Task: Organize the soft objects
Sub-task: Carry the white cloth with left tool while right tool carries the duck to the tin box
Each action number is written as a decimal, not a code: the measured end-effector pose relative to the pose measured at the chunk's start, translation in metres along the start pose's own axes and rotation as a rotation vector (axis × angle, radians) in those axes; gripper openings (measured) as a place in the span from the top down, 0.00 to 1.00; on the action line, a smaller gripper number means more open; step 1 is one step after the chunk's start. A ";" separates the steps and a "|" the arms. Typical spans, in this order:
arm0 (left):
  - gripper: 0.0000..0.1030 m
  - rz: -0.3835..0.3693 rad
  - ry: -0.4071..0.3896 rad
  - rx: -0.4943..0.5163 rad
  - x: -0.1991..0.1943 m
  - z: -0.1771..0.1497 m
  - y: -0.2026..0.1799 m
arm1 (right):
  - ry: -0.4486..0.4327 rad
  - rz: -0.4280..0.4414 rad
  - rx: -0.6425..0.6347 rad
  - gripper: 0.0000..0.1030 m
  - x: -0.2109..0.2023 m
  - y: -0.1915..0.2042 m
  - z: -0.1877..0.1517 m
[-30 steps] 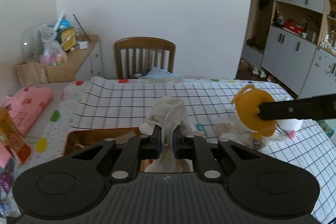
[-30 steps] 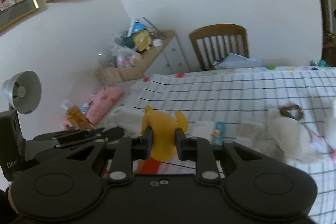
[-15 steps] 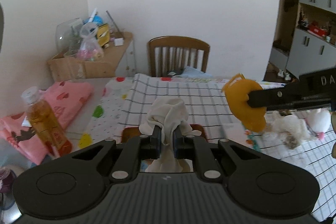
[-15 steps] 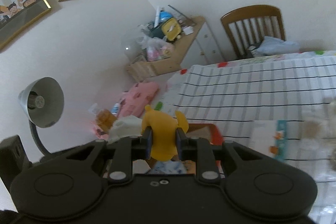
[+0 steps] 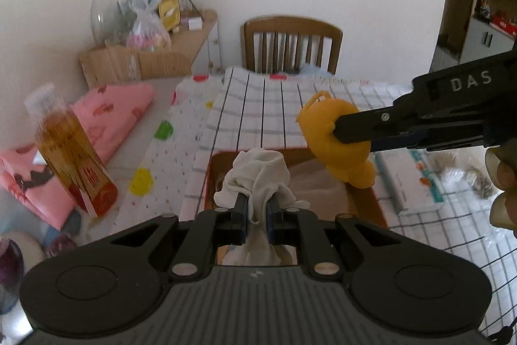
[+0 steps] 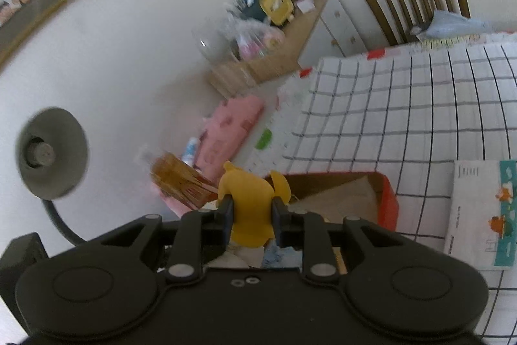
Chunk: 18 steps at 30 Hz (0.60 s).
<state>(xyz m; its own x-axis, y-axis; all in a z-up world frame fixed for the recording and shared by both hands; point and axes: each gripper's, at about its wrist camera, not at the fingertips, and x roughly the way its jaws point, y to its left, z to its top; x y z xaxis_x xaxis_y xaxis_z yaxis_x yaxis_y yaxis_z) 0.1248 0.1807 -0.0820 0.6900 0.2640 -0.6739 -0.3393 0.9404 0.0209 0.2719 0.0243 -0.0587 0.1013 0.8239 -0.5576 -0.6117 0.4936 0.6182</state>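
Left wrist view looks down over a table with a checked cloth (image 5: 258, 105). The left gripper (image 5: 256, 209) is squeezed tight on a bunched white cloth (image 5: 257, 177). The cloth puffs out past the tips and hangs down between the two fingers. It is held above an open red box (image 5: 376, 206) that sits on the near part of the table. Something pale lies inside the box.

From the right side comes the right gripper (image 5: 336, 128). It holds a yellow soft toy (image 5: 336, 147) above the far right part of the box. A bit of the person's hand (image 5: 502, 183) shows at the right edge.

On the left stands a bottle (image 5: 69, 151) of golden liquid. A folded pink cloth (image 5: 110, 115) lies behind it. A wooden chair (image 5: 292, 44) stands at the far end of the table.

Right wrist view shows the same toy (image 6: 250, 206) up close. The two fingers press on its sides, only a little way apart, and its ears stick up past the tips. The red box (image 6: 389, 199) is just beyond and below, a bit to the right. A white card with pictures (image 6: 481, 212) lies on the checked cloth to the right of the box. A grey lamp (image 6: 53, 151) stands on the left.
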 end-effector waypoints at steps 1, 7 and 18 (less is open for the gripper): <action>0.89 -0.001 0.012 -0.003 0.004 -0.002 0.001 | 0.011 -0.011 0.000 0.78 0.005 -0.002 -0.001; 0.89 -0.026 0.077 -0.026 0.030 -0.012 0.000 | 0.066 -0.145 -0.038 0.77 0.033 -0.009 -0.009; 0.89 -0.052 0.139 -0.041 0.055 -0.019 -0.005 | 0.146 -0.286 -0.138 0.76 0.073 0.004 -0.016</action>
<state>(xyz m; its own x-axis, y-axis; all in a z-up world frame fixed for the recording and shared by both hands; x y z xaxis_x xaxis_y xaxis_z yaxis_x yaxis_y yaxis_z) 0.1526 0.1862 -0.1333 0.6129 0.1806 -0.7692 -0.3331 0.9418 -0.0443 0.2641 0.0821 -0.1061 0.1769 0.6047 -0.7766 -0.6765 0.6478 0.3503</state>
